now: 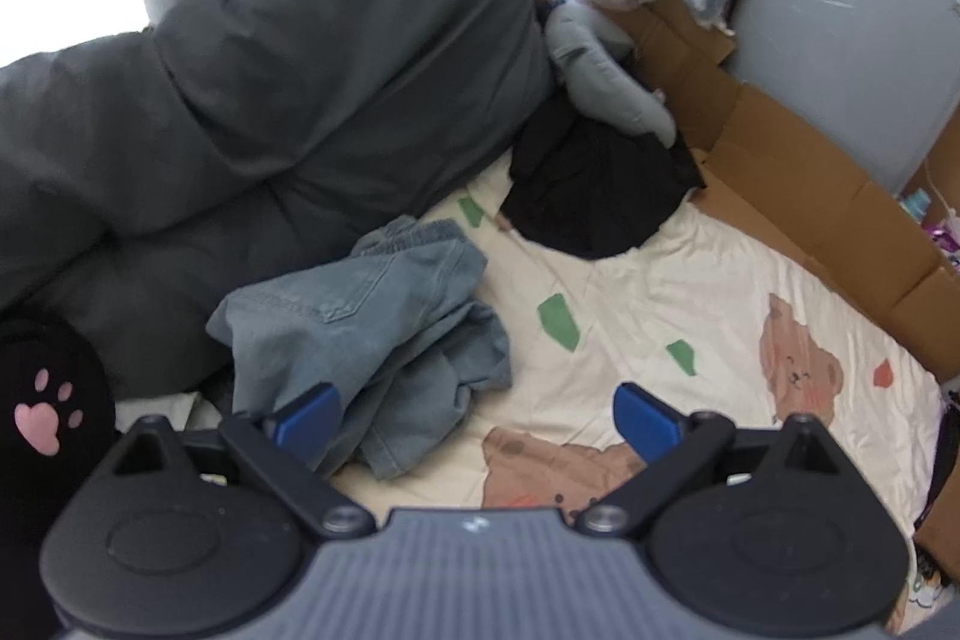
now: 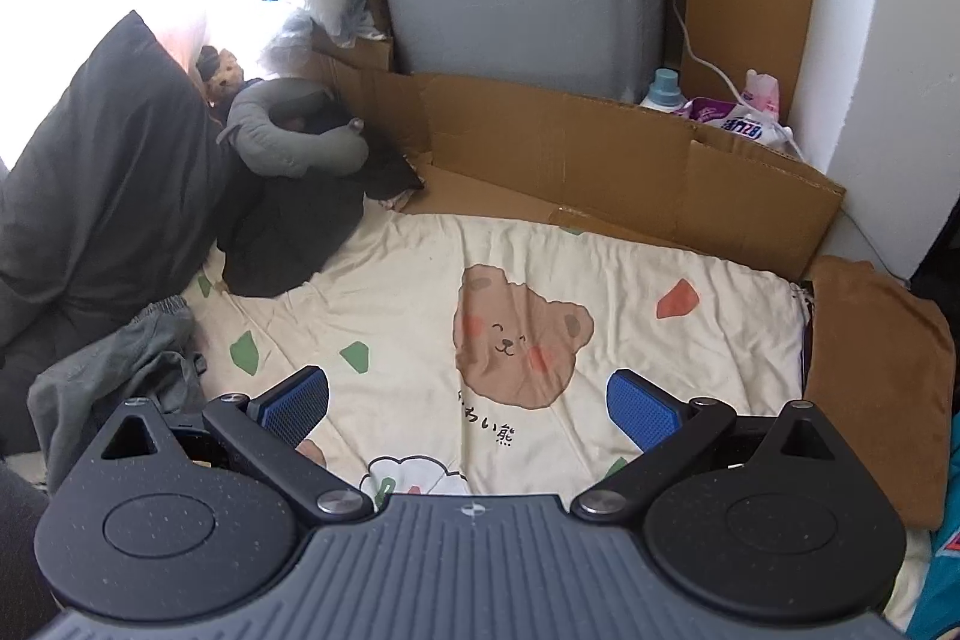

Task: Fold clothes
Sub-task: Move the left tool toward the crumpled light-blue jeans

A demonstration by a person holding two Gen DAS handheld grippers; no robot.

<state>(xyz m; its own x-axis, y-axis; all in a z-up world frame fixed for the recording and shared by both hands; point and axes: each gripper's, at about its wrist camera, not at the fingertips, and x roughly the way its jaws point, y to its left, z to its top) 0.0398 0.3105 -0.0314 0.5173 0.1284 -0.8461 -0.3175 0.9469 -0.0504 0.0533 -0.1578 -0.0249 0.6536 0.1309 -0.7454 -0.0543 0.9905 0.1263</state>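
Left wrist view: the left hand-held gripper (image 1: 477,415) hangs wide apart over crumpled jeans (image 1: 366,322) on the bed sheet (image 1: 660,292); the right hand-held gripper (image 2: 468,406), equally wide, holds nothing.

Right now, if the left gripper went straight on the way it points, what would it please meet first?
Probably the bedsheet, just right of the crumpled jeans; the open left gripper aims between them, though depth is unclear.

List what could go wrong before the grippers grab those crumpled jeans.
1. The jeans lie bunched in layers, so the open left gripper may pinch only one fold and drag the heap.
2. They sit against the dark grey duvet; a grab could catch it too.
3. The black garment crowds the bear-print sheet, leaving less room for flattening.
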